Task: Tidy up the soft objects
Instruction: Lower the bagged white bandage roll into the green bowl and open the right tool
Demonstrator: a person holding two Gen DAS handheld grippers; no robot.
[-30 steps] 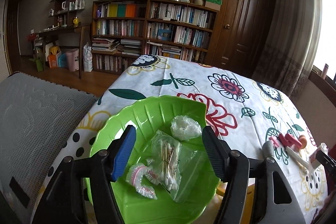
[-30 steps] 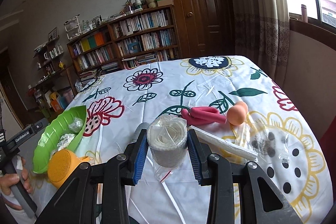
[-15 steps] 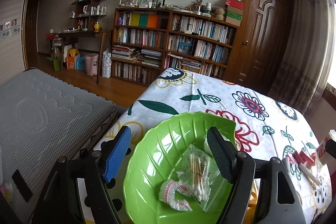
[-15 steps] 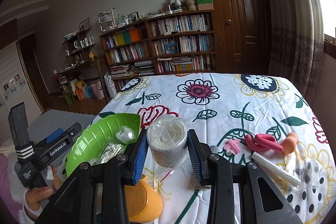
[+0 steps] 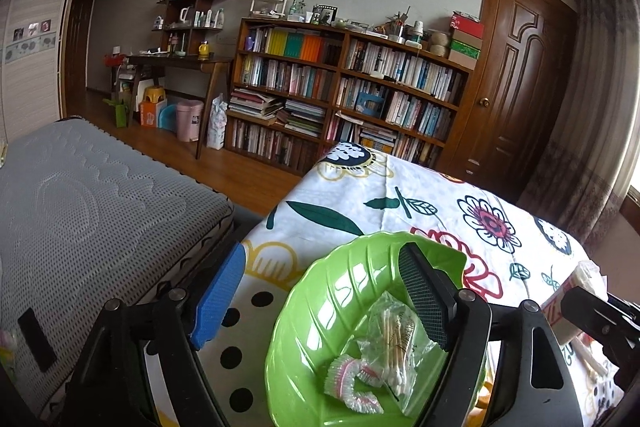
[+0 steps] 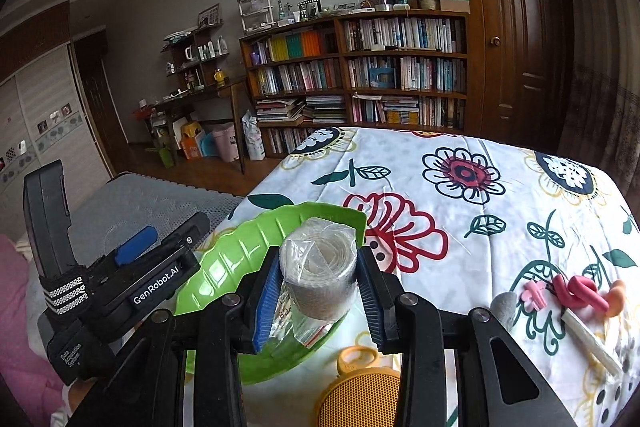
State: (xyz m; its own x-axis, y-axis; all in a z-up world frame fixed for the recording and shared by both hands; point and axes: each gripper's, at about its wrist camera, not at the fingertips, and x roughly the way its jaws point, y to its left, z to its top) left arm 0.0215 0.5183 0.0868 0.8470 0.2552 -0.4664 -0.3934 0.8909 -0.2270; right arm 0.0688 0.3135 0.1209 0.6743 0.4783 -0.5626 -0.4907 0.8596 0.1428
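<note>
Bagged gauze roll (image 6: 318,275) sits clamped in the right tongs (image 6: 316,293) at lower centre, over the green bowl (image 6: 248,247); left tongs (image 5: 320,301) gape empty.

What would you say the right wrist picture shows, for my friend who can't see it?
The right gripper holds a plastic-wrapped bandage roll between its fingers, above a green leaf-shaped bowl on a flowery tablecloth. The left gripper sits beside the bowl, with bookshelves behind.

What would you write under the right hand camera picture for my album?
Right gripper carries a bagged bandage roll above the green leaf tray.
</note>
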